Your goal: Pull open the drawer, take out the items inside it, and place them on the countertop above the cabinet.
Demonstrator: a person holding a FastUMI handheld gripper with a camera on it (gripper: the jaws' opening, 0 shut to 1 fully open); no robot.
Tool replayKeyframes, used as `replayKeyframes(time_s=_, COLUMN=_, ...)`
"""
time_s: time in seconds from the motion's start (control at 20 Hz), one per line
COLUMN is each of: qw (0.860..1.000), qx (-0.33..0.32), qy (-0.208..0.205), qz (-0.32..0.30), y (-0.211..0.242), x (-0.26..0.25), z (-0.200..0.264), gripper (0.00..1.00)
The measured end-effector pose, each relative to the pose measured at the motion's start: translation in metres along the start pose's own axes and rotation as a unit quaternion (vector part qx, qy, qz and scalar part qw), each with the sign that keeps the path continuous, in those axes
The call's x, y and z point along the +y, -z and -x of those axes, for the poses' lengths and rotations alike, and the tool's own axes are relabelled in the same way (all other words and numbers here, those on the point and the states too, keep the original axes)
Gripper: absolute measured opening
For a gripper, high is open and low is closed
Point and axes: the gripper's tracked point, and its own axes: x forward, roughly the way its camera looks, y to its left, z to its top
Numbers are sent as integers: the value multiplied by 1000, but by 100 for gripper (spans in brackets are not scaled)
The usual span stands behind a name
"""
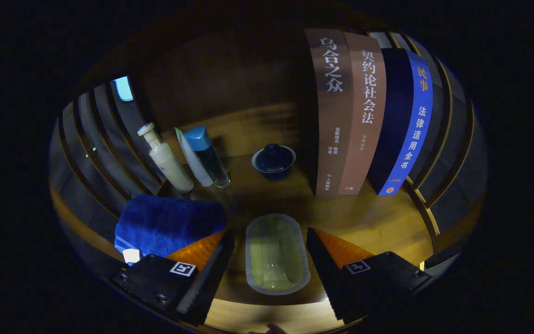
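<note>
A pale, translucent oblong dish lies flat on the wooden countertop, between my two fingers. My gripper is open. The right finger stands close against the dish's rim, and the left finger is a small gap away from it. Just beyond the left finger lies a folded blue towel. The drawer is hidden from here.
Past the towel stand a cream pump bottle, a white tube and a blue-capped clear bottle. A dark blue lidded cup sits straight ahead. Two brown books and a blue book stand upright to the right. Slatted walls flank the counter.
</note>
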Motion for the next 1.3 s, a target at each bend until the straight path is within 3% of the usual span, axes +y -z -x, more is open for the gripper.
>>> replayKeyframes(time_s=0.25, qw=999, qx=-32, qy=-4, qz=3, y=1, x=4, z=26, gripper=100)
replayKeyframes(time_s=0.65, qw=985, qx=-164, qy=-21, qz=46, y=37, x=16, z=131, gripper=100)
replayKeyframes(time_s=0.9, qw=966, qx=-254, qy=-38, qz=45, y=81, x=24, z=208, gripper=100)
replayKeyframes(time_s=1.0, qw=961, qx=-273, qy=-26, qz=45, y=112, x=17, z=228, gripper=99)
replayKeyframes(time_s=1.3, qw=955, qx=-295, qy=-3, qz=38, y=192, x=1, z=246, gripper=99)
